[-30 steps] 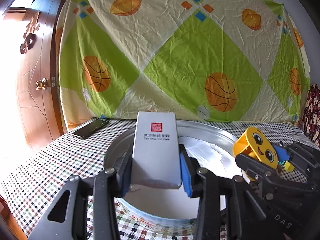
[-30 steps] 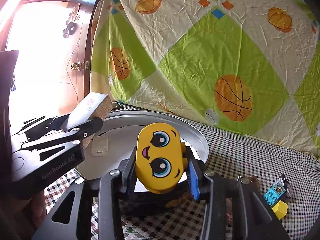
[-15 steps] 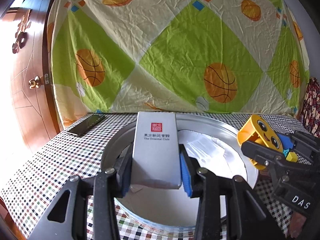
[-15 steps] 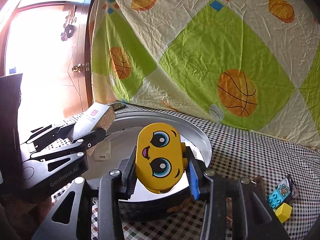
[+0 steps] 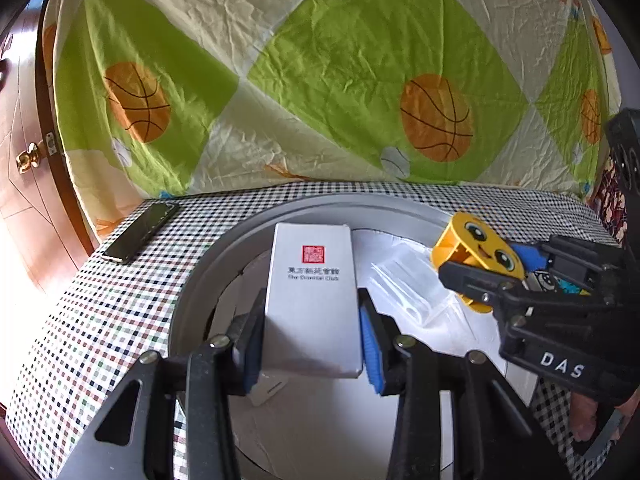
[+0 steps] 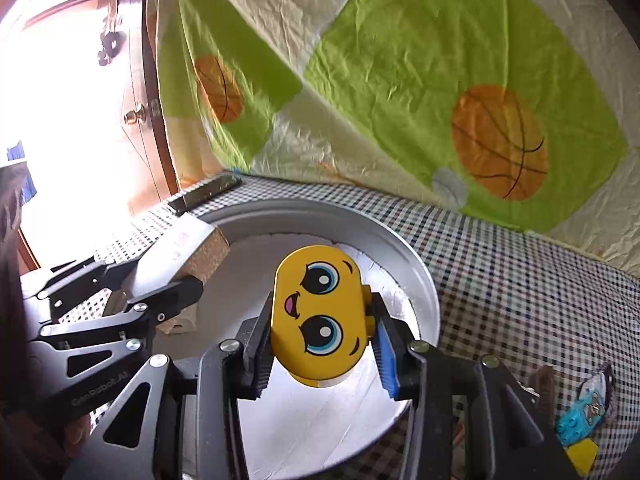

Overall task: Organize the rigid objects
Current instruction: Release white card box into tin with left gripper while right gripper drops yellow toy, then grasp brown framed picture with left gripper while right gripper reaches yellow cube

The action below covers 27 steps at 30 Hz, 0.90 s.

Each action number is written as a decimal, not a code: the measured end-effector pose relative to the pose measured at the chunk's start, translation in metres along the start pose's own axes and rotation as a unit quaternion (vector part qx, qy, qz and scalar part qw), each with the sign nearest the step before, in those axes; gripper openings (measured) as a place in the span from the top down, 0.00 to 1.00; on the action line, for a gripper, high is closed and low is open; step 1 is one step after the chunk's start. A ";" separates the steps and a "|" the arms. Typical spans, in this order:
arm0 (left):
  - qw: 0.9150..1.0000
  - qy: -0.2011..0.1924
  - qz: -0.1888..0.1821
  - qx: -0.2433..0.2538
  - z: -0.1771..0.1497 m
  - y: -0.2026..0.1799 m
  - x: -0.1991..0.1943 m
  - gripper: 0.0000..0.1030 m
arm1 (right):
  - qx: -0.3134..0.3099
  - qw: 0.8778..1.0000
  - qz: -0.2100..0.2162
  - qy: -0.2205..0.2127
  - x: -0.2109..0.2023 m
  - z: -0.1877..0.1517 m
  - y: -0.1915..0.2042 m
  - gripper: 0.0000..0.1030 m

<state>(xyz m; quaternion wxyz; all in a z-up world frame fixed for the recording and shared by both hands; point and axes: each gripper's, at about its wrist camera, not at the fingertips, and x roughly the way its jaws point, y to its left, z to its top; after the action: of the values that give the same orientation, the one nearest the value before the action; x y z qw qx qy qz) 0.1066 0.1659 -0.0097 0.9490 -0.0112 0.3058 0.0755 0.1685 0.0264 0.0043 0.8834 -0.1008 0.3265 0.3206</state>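
My left gripper (image 5: pixel 310 344) is shut on a white box with a red seal (image 5: pixel 314 296) and holds it over the round metal tin (image 5: pixel 208 264). My right gripper (image 6: pixel 322 344) is shut on a yellow toy with a cartoon face (image 6: pixel 318 316), also over the tin (image 6: pixel 424 280). In the left wrist view the right gripper (image 5: pixel 486 280) with the yellow toy (image 5: pixel 476 256) is at the tin's right side. In the right wrist view the left gripper (image 6: pixel 168 280) with the box (image 6: pixel 184 252) is at the tin's left.
A black phone (image 5: pixel 140 232) lies on the checked tablecloth at far left. A white paper and clear plastic (image 5: pixel 408 280) lie in the tin. A small white adapter (image 6: pixel 182 322) sits in the tin. Blue and yellow toy bricks (image 6: pixel 580 428) lie to the right. A basketball-print sheet hangs behind.
Both grippers have moved forward and higher over the tin, still holding their objects. The tin's inside shows more from above.
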 end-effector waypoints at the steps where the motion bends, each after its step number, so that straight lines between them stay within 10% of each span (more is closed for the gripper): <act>1: 1.000 0.004 0.003 0.005 0.001 -0.001 0.003 0.61 | -0.003 1.000 -0.001 0.006 0.005 0.000 0.000 0.56; 12: 0.998 0.010 0.054 0.035 0.004 -0.002 0.012 0.57 | -0.015 0.999 0.017 0.035 0.025 0.005 0.005 0.48; 20: 0.997 -0.017 0.074 0.017 -0.001 0.001 -0.005 0.13 | 0.004 1.000 0.015 0.009 -0.007 0.005 -0.014 0.34; 27: 0.998 -0.043 0.051 0.016 -0.005 -0.027 -0.028 0.07 | 0.017 1.000 -0.026 -0.005 -0.060 -0.019 -0.064 0.30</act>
<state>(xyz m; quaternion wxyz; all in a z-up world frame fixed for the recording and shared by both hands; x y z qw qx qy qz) 0.0858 0.1355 0.0019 0.9563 0.0226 0.2659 0.1192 0.1642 -0.0601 0.0258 0.8946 -0.0930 0.3248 0.2926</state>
